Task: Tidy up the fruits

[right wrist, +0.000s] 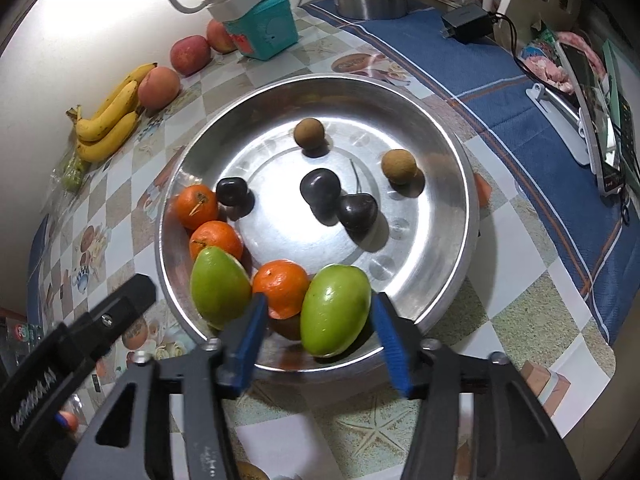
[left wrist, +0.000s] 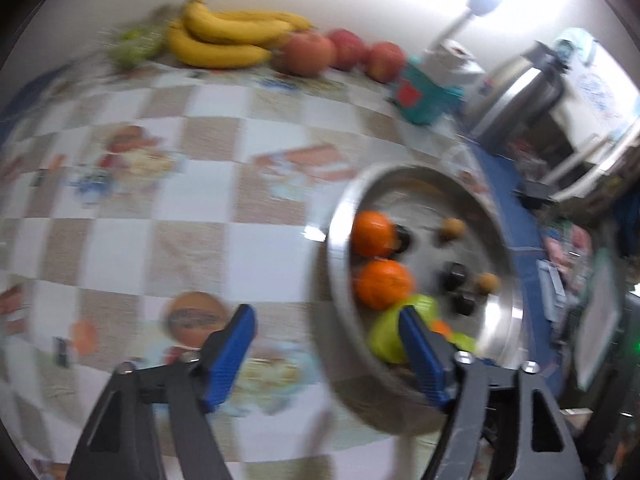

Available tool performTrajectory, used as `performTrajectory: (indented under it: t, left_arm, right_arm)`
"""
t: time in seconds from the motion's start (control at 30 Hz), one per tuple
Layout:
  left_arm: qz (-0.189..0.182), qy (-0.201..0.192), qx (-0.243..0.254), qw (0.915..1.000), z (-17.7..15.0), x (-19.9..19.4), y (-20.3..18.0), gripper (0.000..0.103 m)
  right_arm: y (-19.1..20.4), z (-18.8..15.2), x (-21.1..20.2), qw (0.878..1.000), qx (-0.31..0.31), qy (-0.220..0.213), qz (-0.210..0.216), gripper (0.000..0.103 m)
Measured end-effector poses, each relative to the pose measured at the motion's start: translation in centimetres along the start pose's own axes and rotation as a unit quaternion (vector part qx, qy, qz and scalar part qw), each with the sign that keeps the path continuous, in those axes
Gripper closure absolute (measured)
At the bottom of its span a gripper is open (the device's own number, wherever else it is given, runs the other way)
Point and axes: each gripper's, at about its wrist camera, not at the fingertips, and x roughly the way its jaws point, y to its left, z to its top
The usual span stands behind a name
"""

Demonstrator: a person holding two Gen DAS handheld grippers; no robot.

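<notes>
Right wrist view: my right claw point(right wrist: 318, 340) hangs open around a green mango point(right wrist: 334, 310), pads clear.
It lies in the metal bowl point(right wrist: 452, 184) on the tabletop point(right wrist: 516, 312); my left claw point(left wrist: 328, 352) gapes empty.

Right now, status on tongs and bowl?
Left tongs open, empty, beside the metal bowl. Right tongs open, straddling a green mango in the bowl, pads clear. Nothing blocking.
</notes>
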Motion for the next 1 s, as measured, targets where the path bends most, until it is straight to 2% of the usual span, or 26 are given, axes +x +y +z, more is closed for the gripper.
performTrajectory:
  t: [0.07, 0.2, 0.33, 0.4, 0.5, 0.73, 1.0]
  left_arm:
    - [0.057, -0.016, -0.002, 0.9983, -0.1, -0.5, 1.0, 0.011]
    - [0.145, -0.031, 0.002, 0.9889, -0.6, -1.2, 2.8, 0.011]
    - [0.196, -0.033, -0.001, 0.98, -1.8, -2.1, 4.5, 0.011]
    - [0.202, -0.025, -0.007, 0.979, -2.5, -2.2, 5.2, 0.011]
    - [0.202, -0.013, -0.024, 0.979, -3.1, -2.3, 6.2, 0.011]
    - [0.206, -0.011, -0.044, 0.9775, -4.1, -3.5, 6.9, 0.011]
    - [0.229, -0.02, -0.027, 0.9729, -4.4, -4.2, 6.4, 0.011]
  right_arm:
    - [0.3, -0.2, -0.2, 1.0, -0.009, -0.007, -0.002, 0.038]
    - [1.0, -0.9, -0.4, 1.0, -0.023, -0.016, 0.006, 0.022]
    - [1.7, -1.5, -0.5, 0.999, -0.047, -0.016, 0.008, 0.022]
    - [2.1, -1.9, -0.5, 0.998, -0.059, -0.015, 0.008, 0.021]
    - [2.4, -2.4, -0.8, 0.997, -0.068, -0.018, 0.009, 0.004]
    - [2.8, -3.0, -1.6, 0.996, -0.079, -0.03, 0.01, 0.003]
    - [3.7, -3.2, -1.8, 0.995, -0.097, -0.035, 0.005, 0.003]
